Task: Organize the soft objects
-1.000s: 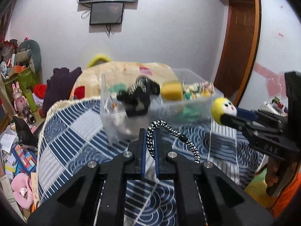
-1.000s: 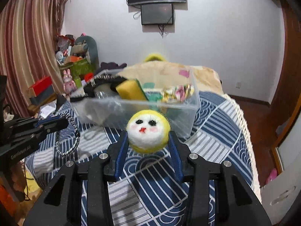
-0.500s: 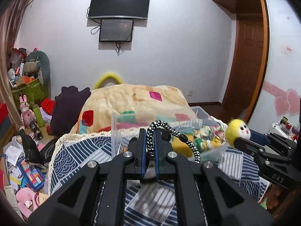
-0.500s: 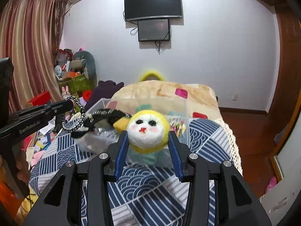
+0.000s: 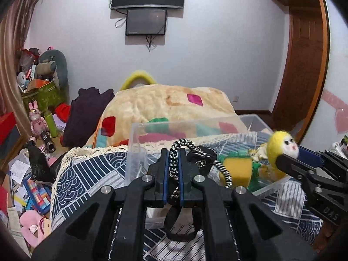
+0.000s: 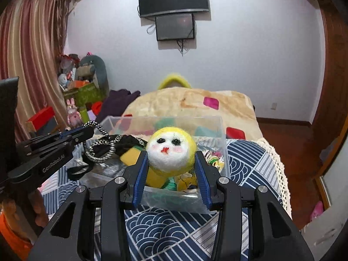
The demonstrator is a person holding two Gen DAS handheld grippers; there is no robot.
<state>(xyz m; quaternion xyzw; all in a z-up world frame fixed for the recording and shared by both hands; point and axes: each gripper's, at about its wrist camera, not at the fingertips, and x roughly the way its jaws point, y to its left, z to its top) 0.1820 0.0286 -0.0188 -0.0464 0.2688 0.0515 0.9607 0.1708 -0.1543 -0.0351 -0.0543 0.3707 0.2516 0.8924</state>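
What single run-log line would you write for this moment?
left gripper: shut on black-and-white cord | right gripper: shut on yellow felt ball | both at clear bin | nothing released yet

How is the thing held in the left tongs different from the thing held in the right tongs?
The left tongs pinch a thin black-and-white cord, looped and dangling; the right tongs grip a round yellow felt ball with a painted white face. On the cord the jaws stand nearly together; around the ball they stand wider. Both are held above the clear bin.
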